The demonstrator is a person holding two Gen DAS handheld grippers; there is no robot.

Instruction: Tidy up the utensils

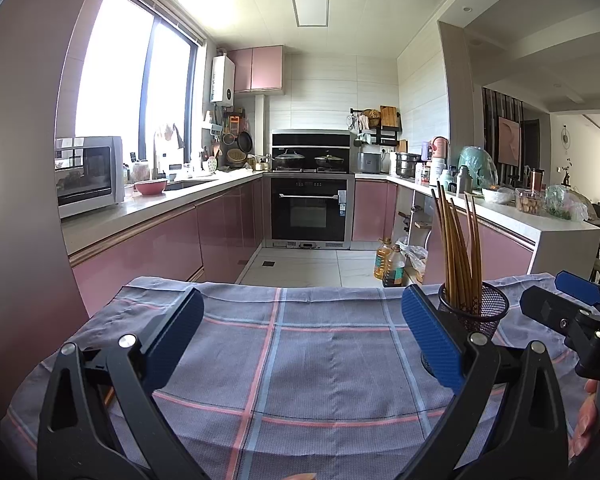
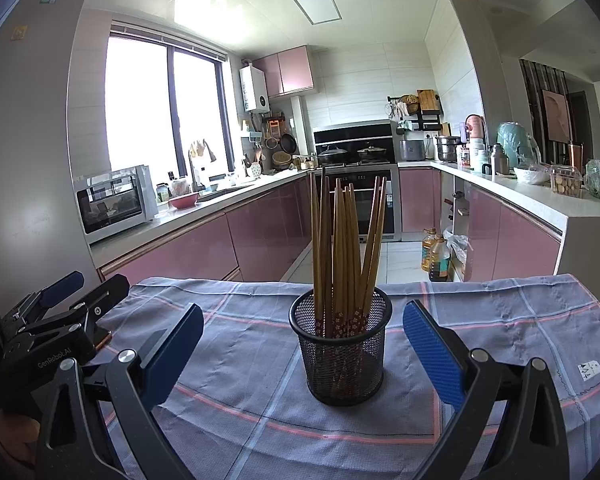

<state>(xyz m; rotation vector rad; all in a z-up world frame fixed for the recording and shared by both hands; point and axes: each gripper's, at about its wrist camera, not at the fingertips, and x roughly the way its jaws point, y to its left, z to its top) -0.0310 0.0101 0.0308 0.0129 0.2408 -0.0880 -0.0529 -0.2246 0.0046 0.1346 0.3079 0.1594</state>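
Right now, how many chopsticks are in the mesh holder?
About 10, all upright in the black mesh holder on the checked cloth, between the open right gripper fingers. The chopsticks overlap, so one or two may be hidden.

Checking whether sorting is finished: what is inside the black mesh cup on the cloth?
The mesh cup holds a bundle of wooden chopsticks standing upright and fanned out, with floral-patterned lower ends. The mesh obscures their tips and the cup's bottom, so anything else down there cannot be seen.
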